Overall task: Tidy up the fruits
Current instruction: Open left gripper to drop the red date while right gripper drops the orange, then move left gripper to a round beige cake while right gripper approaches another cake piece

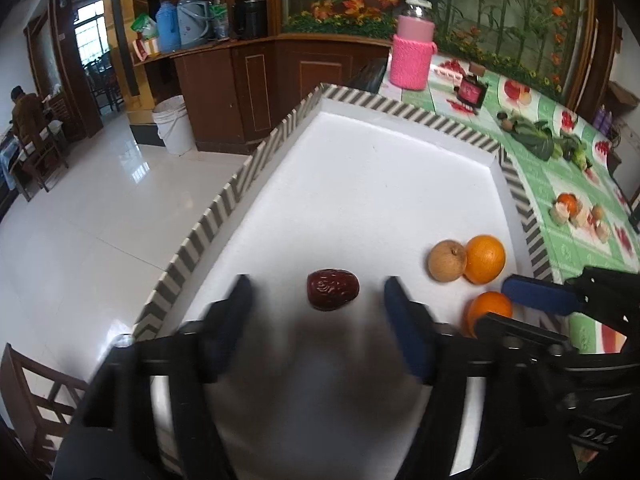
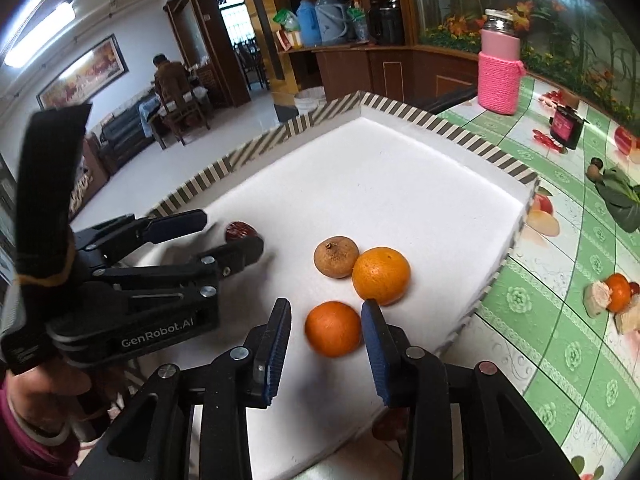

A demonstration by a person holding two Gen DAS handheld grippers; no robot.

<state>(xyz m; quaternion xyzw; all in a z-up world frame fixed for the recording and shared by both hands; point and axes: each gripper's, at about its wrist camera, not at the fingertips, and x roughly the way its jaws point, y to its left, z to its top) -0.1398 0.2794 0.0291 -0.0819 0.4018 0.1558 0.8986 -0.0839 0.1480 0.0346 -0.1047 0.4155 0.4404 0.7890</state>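
Observation:
A white tray [image 1: 224, 208] [image 2: 460, 128] with a striped rim holds the fruit. A dark red date [image 1: 332, 289] [image 2: 239, 230] lies on it between the fingers of my left gripper [image 1: 317, 280] [image 2: 224, 236], which is open with space on both sides. My right gripper [image 2: 326, 305] [image 1: 520, 312] straddles a small orange [image 2: 333, 328] [image 1: 489, 310] resting on the tray; a gap shows at the left pad, so it is open. Just beyond sit a brown round fruit [image 1: 447, 261] [image 2: 336, 257] and a second orange [image 1: 485, 258] [image 2: 381, 275], touching each other.
The tray sits on a green patterned tablecloth [image 2: 560, 360]. A pink knitted jar [image 2: 500, 80] stands at the back. Leafy greens [image 2: 620, 200], a dark box [image 2: 566, 126] and a small orange with cake pieces [image 2: 612, 296] lie to the right. Left of the tray the table ends above tiled floor.

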